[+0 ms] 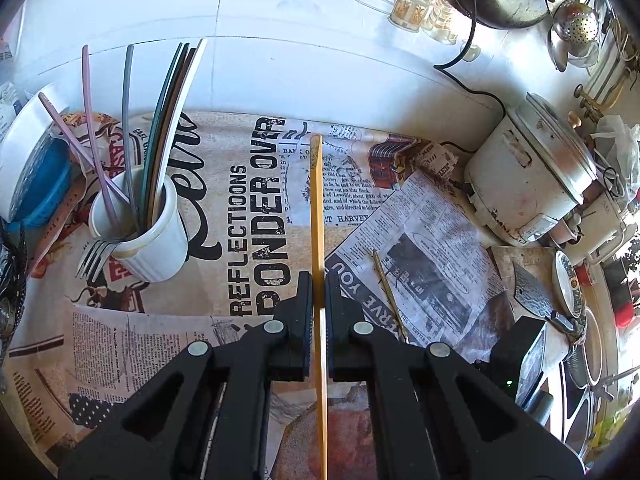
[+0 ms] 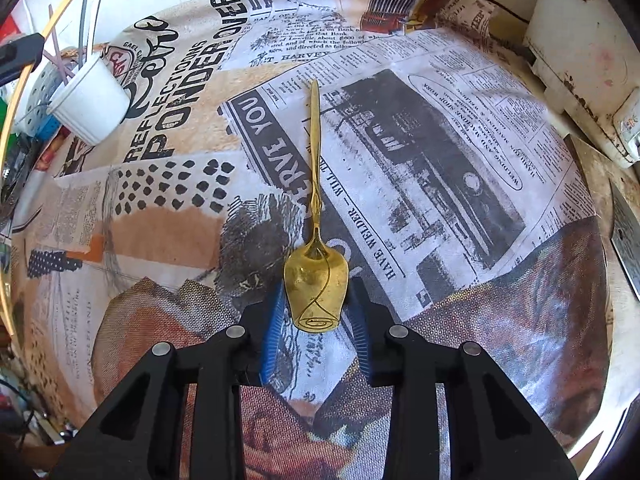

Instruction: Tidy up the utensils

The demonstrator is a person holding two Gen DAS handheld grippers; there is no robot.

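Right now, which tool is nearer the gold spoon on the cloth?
Right. The right tool straddles the gold spoon's bowl with open jaws. The left tool, clamping a yellow stick, sits off to the spoon's left.

Newsprint-patterned tablecloth (image 2: 460,152), gold spoon (image 2: 315,264), white cup (image 1: 148,236)

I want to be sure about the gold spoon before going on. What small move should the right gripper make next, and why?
Probably close the right gripper on the gold spoon. Its bowl lies between the open blue pads on the printed cloth, not yet pinched. The left gripper already clamps a yellow stick, and the white cup awaits.
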